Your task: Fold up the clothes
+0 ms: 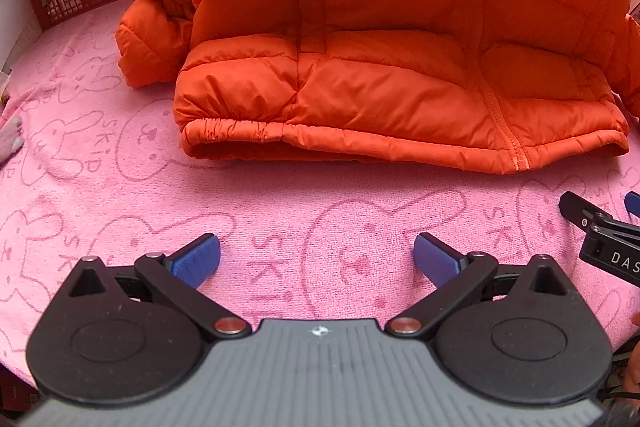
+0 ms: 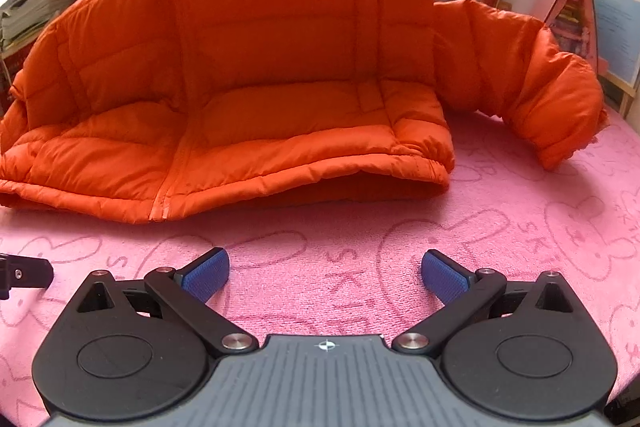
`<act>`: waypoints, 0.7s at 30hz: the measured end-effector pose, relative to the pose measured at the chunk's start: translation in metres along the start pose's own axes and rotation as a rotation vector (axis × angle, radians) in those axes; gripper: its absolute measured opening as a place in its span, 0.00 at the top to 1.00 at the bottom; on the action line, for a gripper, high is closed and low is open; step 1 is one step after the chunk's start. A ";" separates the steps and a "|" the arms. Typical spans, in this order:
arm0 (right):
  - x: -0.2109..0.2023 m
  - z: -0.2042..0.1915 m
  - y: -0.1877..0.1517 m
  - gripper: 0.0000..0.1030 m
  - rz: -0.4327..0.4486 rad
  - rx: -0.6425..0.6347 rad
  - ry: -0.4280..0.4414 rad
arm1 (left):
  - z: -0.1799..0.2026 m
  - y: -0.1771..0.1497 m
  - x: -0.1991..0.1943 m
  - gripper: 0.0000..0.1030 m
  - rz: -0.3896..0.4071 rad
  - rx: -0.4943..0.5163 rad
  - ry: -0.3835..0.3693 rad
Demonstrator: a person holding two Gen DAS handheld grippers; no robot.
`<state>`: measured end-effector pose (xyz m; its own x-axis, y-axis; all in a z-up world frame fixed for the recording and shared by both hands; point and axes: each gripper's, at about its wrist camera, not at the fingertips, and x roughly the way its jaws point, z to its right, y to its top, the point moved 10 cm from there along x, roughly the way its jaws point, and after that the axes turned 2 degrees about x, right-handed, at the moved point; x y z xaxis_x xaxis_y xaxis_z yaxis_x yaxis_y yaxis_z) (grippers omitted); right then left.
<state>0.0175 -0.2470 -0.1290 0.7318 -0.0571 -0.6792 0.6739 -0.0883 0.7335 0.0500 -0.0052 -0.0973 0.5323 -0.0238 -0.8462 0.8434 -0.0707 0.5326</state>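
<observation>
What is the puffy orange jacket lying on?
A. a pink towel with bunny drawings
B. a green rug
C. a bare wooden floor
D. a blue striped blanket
A: the puffy orange jacket rests on a pink towel with bunny drawings, seen under it in both claw cameras.

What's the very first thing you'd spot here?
The big puffy orange jacket, lying across the middle of the pink bunny towel. Its sleeve sticks out to the right. In front of it hover the left hand-held gripper and the right hand-held gripper, both open with blue pads, touching nothing.
</observation>
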 end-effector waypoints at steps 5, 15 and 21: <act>0.000 -0.001 -0.001 0.00 0.010 0.002 -0.005 | 0.000 -0.001 0.000 0.00 -0.006 0.000 0.006; 0.001 0.000 -0.001 0.00 -0.004 0.001 -0.005 | -0.001 0.001 0.001 0.00 -0.018 -0.021 0.020; 0.001 0.000 0.000 0.00 -0.003 -0.003 -0.007 | -0.003 -0.001 0.000 0.00 0.002 -0.025 0.023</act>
<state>0.0186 -0.2469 -0.1296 0.7292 -0.0639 -0.6813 0.6762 -0.0857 0.7317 0.0495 -0.0019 -0.0975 0.5349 -0.0008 -0.8449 0.8440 -0.0456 0.5344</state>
